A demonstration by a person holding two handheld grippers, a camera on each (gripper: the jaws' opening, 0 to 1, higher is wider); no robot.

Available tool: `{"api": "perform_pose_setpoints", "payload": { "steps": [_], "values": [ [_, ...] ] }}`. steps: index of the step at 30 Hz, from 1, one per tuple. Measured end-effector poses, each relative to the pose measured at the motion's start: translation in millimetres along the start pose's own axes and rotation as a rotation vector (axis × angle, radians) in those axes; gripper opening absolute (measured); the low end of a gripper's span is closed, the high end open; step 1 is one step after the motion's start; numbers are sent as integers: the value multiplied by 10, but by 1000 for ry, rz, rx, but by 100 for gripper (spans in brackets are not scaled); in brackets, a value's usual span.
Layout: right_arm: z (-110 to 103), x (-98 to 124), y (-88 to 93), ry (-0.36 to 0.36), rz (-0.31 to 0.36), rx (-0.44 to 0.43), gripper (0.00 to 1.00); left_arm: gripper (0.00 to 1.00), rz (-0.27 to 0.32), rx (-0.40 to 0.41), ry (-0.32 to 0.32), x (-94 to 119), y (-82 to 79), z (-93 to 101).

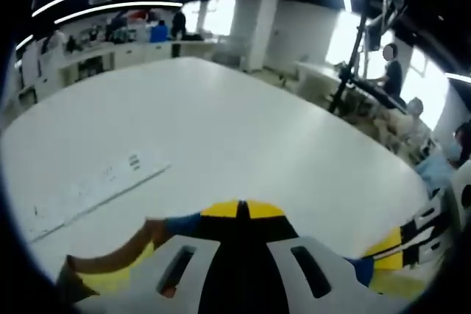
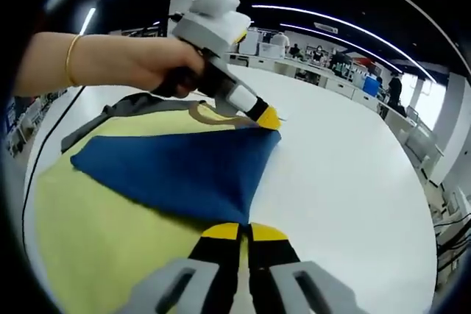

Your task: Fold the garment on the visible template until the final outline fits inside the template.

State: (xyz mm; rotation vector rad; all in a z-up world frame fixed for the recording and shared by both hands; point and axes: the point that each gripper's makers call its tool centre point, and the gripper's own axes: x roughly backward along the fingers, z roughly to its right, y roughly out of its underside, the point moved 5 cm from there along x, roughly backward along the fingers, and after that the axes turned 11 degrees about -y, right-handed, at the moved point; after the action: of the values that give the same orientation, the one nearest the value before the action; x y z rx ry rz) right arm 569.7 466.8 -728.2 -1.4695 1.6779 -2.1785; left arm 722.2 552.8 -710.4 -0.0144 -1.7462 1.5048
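Nearest in the right gripper view, the right gripper pinches the yellow-and-blue garment, jaws pressed together on its fold. Farther off, a hand holds the left gripper, its tips closed on the cloth's far corner. The garment lies on the white table. A paper sheet lies farther left.

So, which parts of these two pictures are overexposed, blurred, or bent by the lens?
Left gripper view: windows blow out white, the table edge bows, and the garment is blurred. Right gripper view: the ceiling lights curve, and the hand looks stretched.
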Motion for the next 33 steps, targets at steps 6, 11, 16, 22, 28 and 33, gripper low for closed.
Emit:
{"api": "perform_pose_setpoints", "payload": {
  "steps": [6,11,16,22,28,33],
  "values": [
    [-10,-19,29,4,-16,-8,0,0,-8,19,2,-60,-21,-2],
    [1,-34,53,5,-43,4,0,0,-10,21,-18,-55,-7,-75],
    [34,-15,79,20,-62,28,9,4,-10,45,-33,10,-12,-149],
    [37,92,79,-4,-67,25,19,30,19,43,-44,186,-53,-150],
    [-17,138,64,-55,-59,-14,27,60,103,18,-58,453,-207,-256],
    [-51,138,10,-74,-55,3,30,77,147,41,-10,775,-263,-306]
  ]
}}
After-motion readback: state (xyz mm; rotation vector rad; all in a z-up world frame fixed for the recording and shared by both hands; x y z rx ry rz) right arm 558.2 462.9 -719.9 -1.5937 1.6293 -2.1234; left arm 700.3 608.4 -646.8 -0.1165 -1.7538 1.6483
